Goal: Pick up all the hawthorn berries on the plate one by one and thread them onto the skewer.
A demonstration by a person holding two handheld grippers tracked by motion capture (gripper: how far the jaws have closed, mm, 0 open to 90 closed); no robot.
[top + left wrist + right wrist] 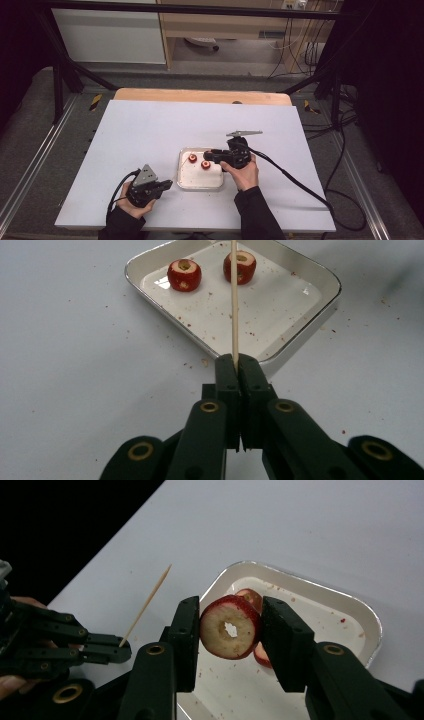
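My right gripper pinches a light, soft cored fruit slice by its red rim; my left gripper, clamped shut, holds a brittle wooden skewer.

A white rectangular tabletop with a bare wooden strip along its far edge carries 1 shallow white tray with a shiny metal rim, a little right of centre towards the near side. Fine reddish crumbs speckle the tabletop beside the tray.
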